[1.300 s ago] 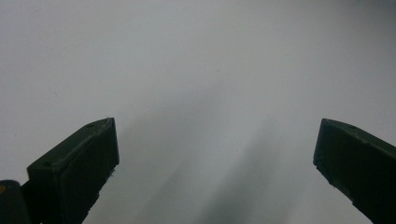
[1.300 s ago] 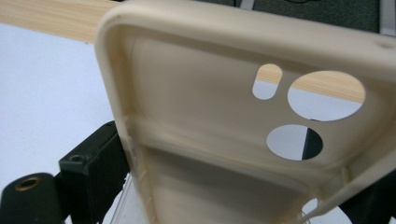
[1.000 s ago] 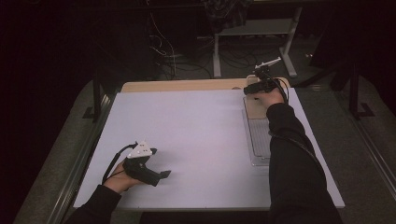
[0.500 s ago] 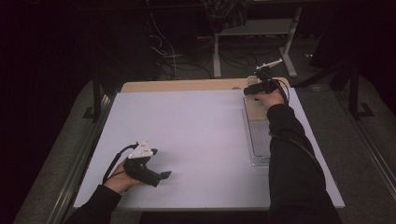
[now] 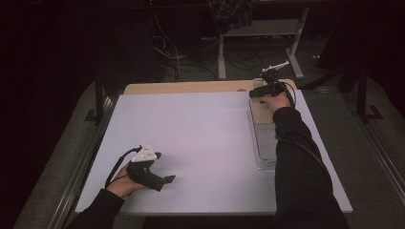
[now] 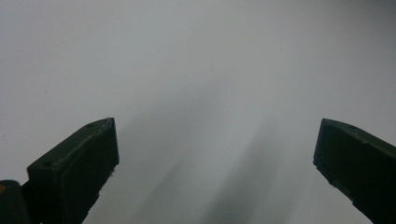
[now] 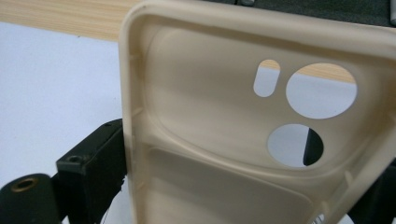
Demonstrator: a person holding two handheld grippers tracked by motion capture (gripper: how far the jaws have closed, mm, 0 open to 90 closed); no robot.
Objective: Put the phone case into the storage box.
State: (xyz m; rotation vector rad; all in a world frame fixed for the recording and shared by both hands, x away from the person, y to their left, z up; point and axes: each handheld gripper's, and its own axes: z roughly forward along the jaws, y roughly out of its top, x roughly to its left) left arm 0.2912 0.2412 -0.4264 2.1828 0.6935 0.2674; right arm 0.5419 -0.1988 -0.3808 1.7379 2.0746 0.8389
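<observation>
The phone case (image 7: 243, 140), beige and soft-looking with its camera cut-outs in plain sight, sits between the jaws of the right gripper (image 5: 260, 90) at the far right corner of the surface (image 5: 200, 138). In the right gripper view the jaws stand against its two long edges, so the gripper seems closed on it, the hollow inside facing the camera. Just under and in front of that gripper lies a clear tray (image 5: 265, 143), long and shallow; a beige patch at its far end may be the case itself or another one, and the rest of the tray looks empty, though its transparency makes that hard to tell. The step in hand appears to be lifting the case out of the tray, or setting it in. The next move calls for a steady hold, since the thin walls may flex. The left gripper (image 5: 165, 180) rests near the front left of the surface, jaws wide apart, holding nothing.
</observation>
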